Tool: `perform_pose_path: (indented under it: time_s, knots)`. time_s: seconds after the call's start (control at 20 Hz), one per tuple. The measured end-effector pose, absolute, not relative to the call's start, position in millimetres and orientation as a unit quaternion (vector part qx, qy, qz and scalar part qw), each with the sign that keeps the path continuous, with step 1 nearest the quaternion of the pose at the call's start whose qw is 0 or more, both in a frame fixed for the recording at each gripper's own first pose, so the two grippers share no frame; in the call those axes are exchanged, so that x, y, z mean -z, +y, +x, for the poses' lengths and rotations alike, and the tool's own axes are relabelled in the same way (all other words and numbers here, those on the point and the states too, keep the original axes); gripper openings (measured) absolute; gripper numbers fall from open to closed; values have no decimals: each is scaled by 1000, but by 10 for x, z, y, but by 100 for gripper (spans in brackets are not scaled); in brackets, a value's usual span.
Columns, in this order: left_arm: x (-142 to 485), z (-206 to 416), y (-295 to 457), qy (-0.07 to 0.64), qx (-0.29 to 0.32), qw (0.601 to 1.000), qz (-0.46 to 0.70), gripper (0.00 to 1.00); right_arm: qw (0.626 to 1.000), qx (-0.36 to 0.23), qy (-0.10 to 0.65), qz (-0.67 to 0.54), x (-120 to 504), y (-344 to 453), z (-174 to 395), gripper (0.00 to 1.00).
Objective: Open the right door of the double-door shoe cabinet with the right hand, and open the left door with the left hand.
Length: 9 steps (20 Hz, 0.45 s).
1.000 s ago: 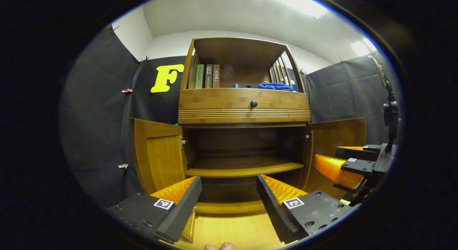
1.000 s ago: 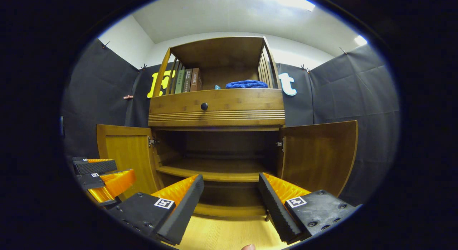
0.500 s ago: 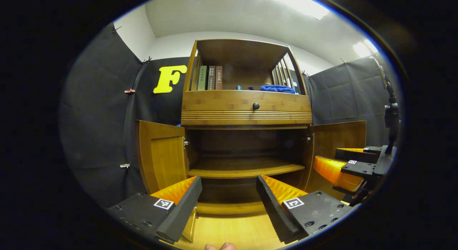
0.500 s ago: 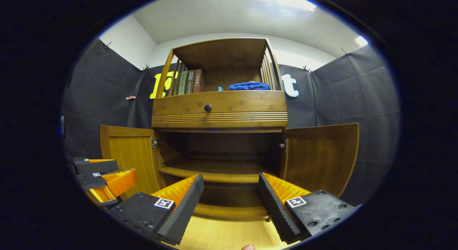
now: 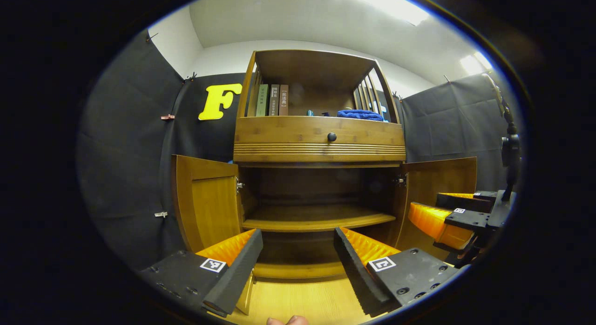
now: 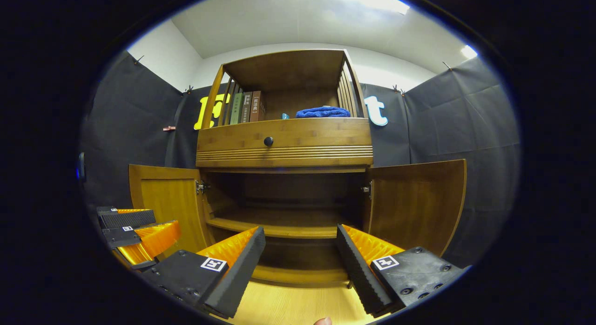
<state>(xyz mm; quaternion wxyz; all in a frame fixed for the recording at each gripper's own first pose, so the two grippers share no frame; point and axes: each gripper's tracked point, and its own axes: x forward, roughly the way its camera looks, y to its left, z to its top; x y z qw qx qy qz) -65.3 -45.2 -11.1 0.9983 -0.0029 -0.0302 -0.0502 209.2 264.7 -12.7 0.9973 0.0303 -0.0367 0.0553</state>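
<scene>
The wooden shoe cabinet [image 5: 319,143] [image 6: 284,143] stands ahead with both lower doors swung wide. Its left door [image 5: 205,204] [image 6: 165,201] and right door [image 5: 442,180] [image 6: 416,204] stand out to the sides, showing an inner shelf [image 5: 319,219] [image 6: 279,227]. My left gripper [image 5: 298,257] is open in front of the lower compartment, touching nothing. My right gripper [image 6: 300,257] is open too, a little off the cabinet. In the left gripper view the right gripper [image 5: 458,213] is low at the right; in the right gripper view the left gripper [image 6: 132,229] is low at the left.
A drawer with a dark knob [image 5: 331,137] [image 6: 268,141] sits above the doors. The top shelf holds books [image 5: 272,100] [image 6: 247,107] and a blue cloth [image 5: 359,114] [image 6: 323,112]. Light wood floor [image 5: 298,299] lies below the grippers. A black stand [image 5: 508,148] rises at the right.
Both views shift only slightly; the doors stay open and both grippers stay open, holding about the same distance from the cabinet.
</scene>
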Motion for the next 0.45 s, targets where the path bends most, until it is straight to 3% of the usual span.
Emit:
perform_pose_path:
  time_s: [0.45]
  knots:
    - [94, -648, -417, -30, 48, 998, -1, 95, 997, -61, -38, 26, 112, 2692, 2096, 98]
